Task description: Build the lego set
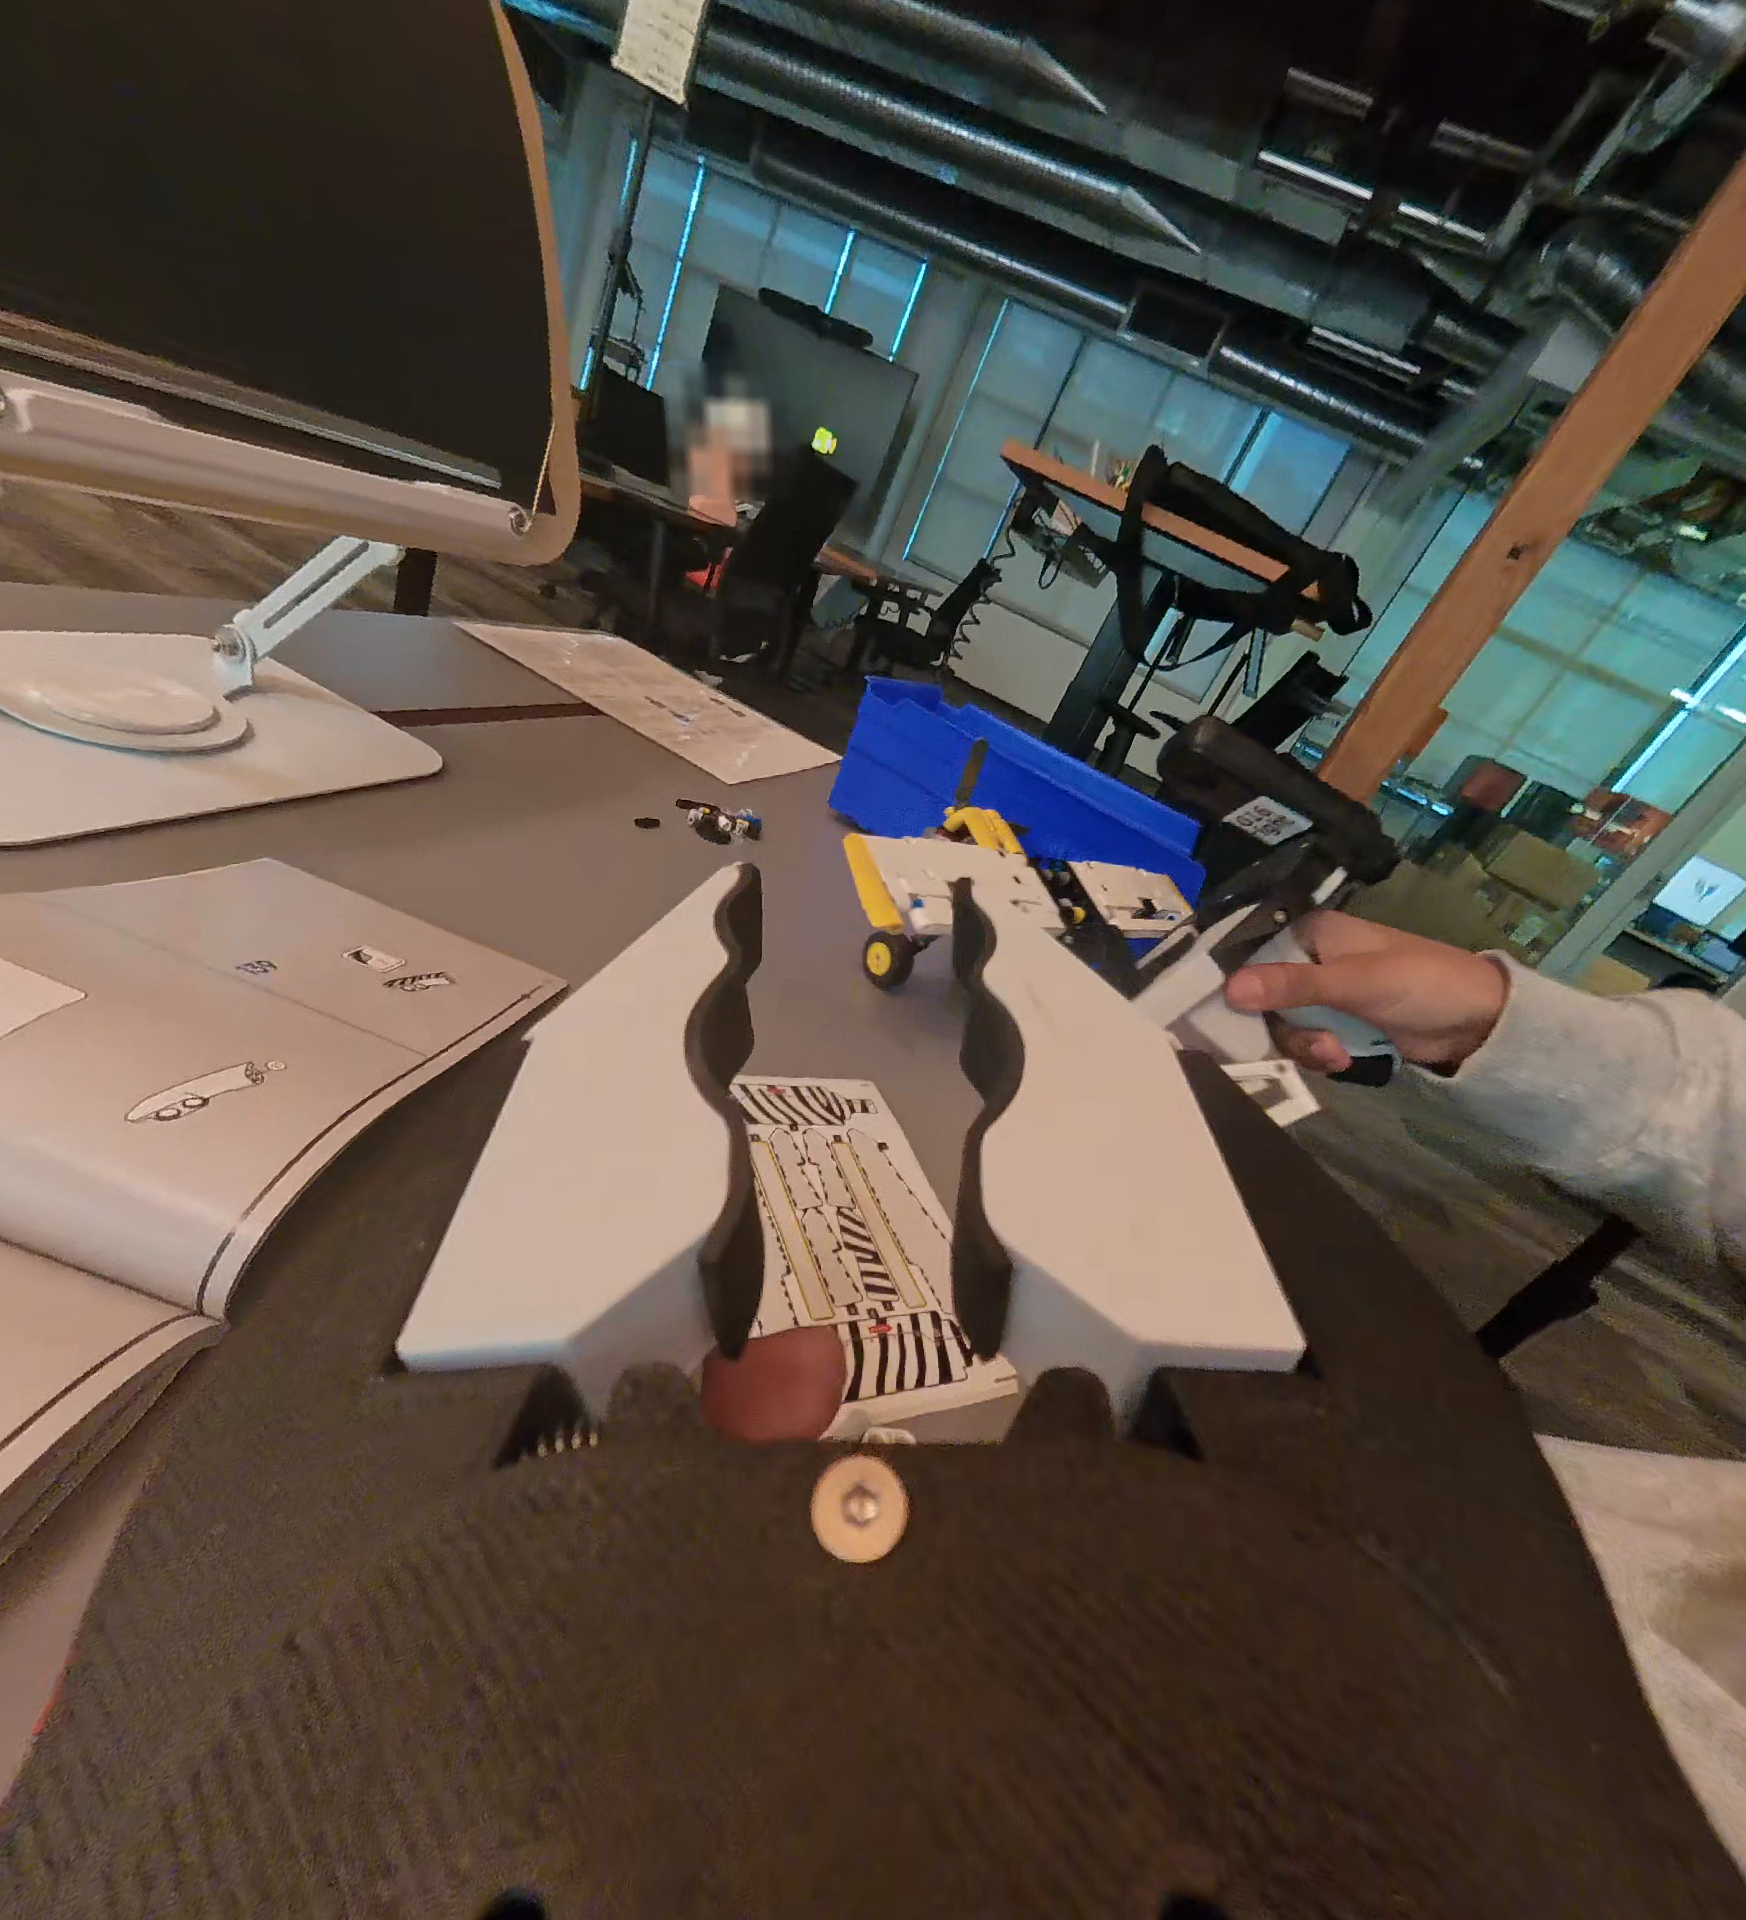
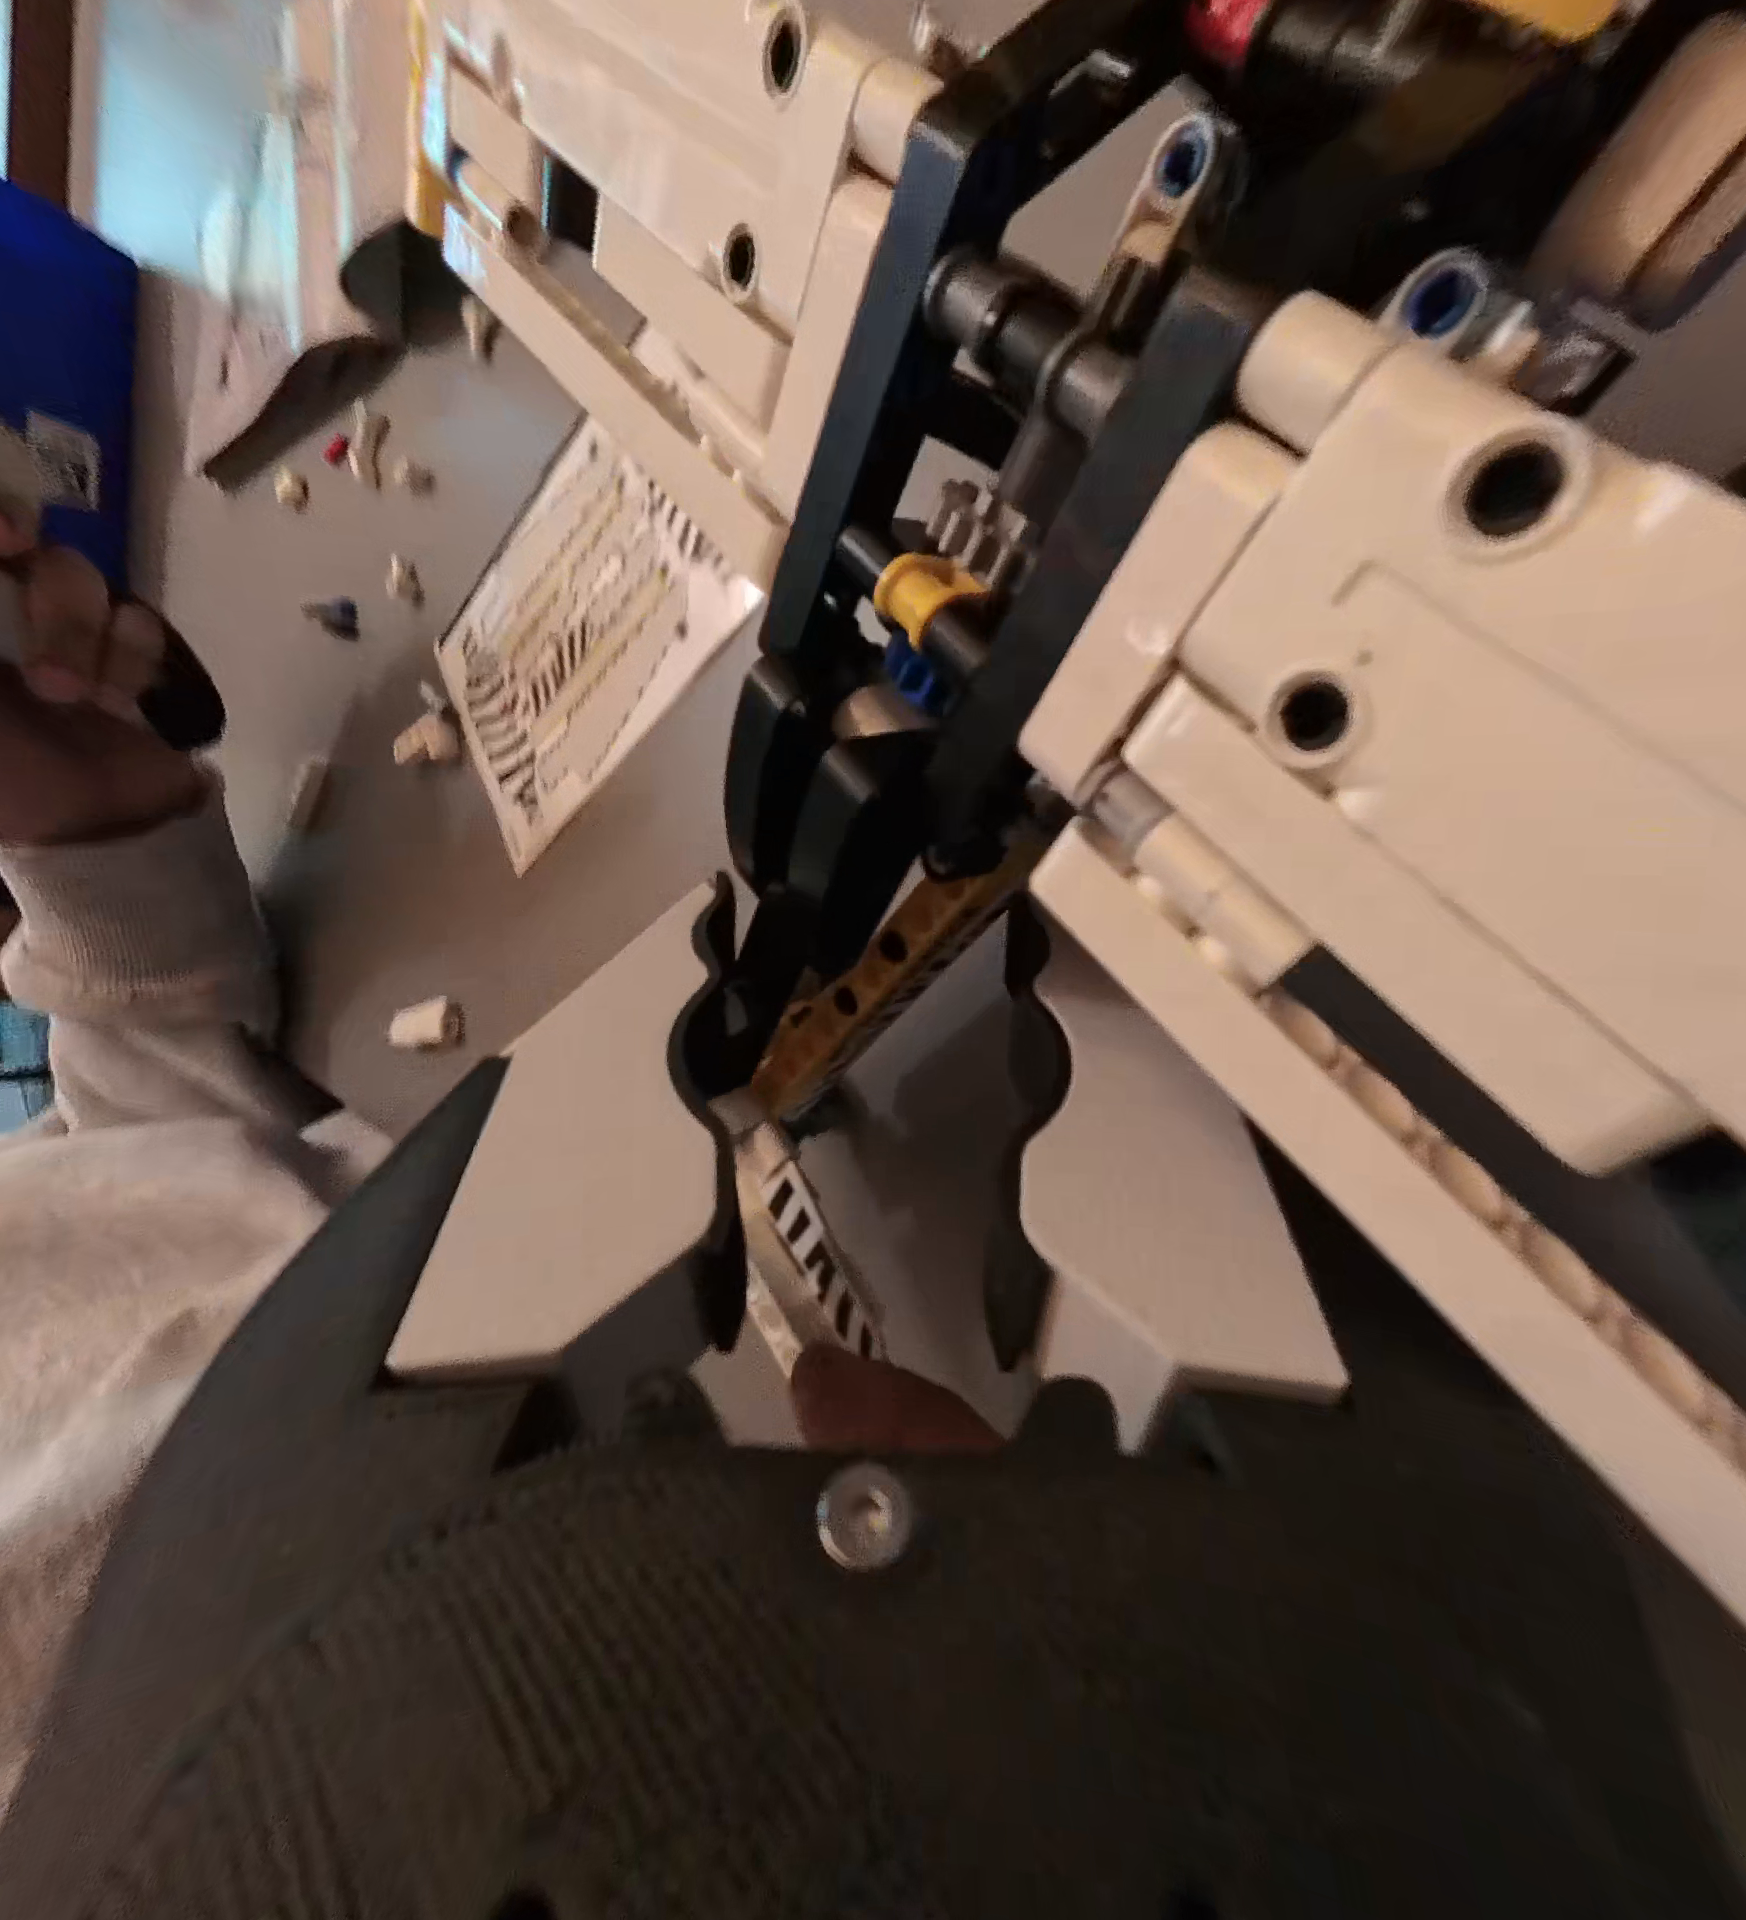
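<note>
I count one lego model point(image 1: 1014, 894); one sticker sheet point(image 1: 848, 1216); one blue bin point(image 1: 1004, 779); one open booklet point(image 1: 173, 1060); two grippers.

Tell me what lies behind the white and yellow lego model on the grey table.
Behind the white and yellow lego model stands a blue plastic bin, seen from the left wrist view. The model covers the bin's lower front, and what the bin holds cannot be seen.
</note>
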`<state>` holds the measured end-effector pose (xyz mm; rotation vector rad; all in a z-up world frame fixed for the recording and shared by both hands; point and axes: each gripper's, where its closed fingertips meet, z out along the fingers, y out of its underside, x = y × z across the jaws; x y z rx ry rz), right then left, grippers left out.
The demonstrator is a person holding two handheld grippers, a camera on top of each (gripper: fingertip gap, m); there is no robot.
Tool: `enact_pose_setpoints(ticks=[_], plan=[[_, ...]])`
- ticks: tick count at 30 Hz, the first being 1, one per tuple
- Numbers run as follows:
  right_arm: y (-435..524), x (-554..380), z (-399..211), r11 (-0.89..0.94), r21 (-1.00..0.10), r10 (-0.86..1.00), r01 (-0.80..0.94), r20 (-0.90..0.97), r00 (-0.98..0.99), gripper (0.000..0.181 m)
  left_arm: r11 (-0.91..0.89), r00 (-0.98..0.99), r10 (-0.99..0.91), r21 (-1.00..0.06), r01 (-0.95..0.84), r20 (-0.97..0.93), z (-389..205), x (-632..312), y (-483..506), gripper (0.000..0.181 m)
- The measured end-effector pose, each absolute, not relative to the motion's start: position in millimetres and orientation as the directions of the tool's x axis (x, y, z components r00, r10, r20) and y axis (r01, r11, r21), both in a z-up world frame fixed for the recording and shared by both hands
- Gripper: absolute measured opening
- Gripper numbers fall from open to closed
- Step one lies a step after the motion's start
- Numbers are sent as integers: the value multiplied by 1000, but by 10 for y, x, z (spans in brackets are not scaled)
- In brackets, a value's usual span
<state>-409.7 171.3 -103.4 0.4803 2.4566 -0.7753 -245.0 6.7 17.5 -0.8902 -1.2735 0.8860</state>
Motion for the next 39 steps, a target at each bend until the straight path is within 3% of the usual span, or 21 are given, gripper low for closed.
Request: enact_pose_setpoints(ticks=[1,6,17,39], plan=[[1787,-4045,-1037,797,-407,168,446,-560,-811,50,394,84,917,-918,-48,390,167,-2459,76,36],[2072,-3922,-1035,878,-345,124,330,-503,-855,48,388,76,920,-921,-36,384,136,-2479,76,36],[1760,-4361,-1048,896,-384,47,225,-421,-906,50,424,86,904,-905,-39,420,120,-2482,44,37],[1745,-4761,-1009,950,-303,-129,-70,-177,-976,49,457,97,887,-889,-36,452,100,-2485,31,38]])
